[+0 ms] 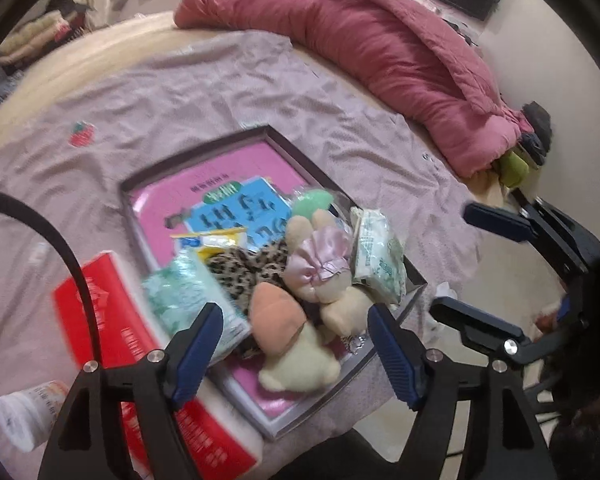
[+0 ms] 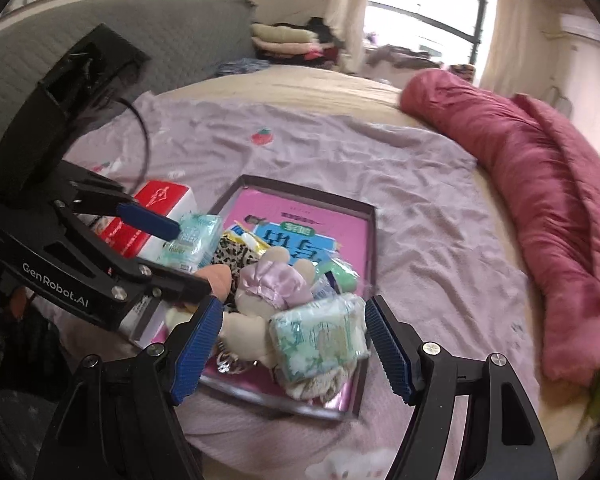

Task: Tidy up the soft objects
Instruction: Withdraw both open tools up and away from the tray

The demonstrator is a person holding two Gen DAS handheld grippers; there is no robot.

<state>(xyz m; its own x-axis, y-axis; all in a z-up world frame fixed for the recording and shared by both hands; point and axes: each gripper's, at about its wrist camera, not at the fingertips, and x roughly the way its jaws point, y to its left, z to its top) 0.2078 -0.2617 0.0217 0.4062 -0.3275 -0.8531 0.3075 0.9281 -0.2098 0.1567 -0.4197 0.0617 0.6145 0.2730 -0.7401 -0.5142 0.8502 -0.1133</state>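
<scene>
On the left, the red tissue box [image 1: 140, 360] is lying outside the tray [image 1: 204, 148]; plush toys [image 1: 300, 320] and tissue packs [image 2: 320, 336] are sitting inside, seemingly mostly sorted. Left gripper [image 1: 296, 348] and right gripper [image 2: 294, 344] are gaping empty.

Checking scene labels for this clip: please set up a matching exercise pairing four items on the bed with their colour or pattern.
Things:
1. tissue box
2. rolled quilt
3. scrunchie
4. bottle

Colour or pattern:
A. leopard print
B. white, lying on its side
C. red and white
D. dusty pink-red

Pairs: 1-C, 2-D, 3-A, 4-B
</scene>
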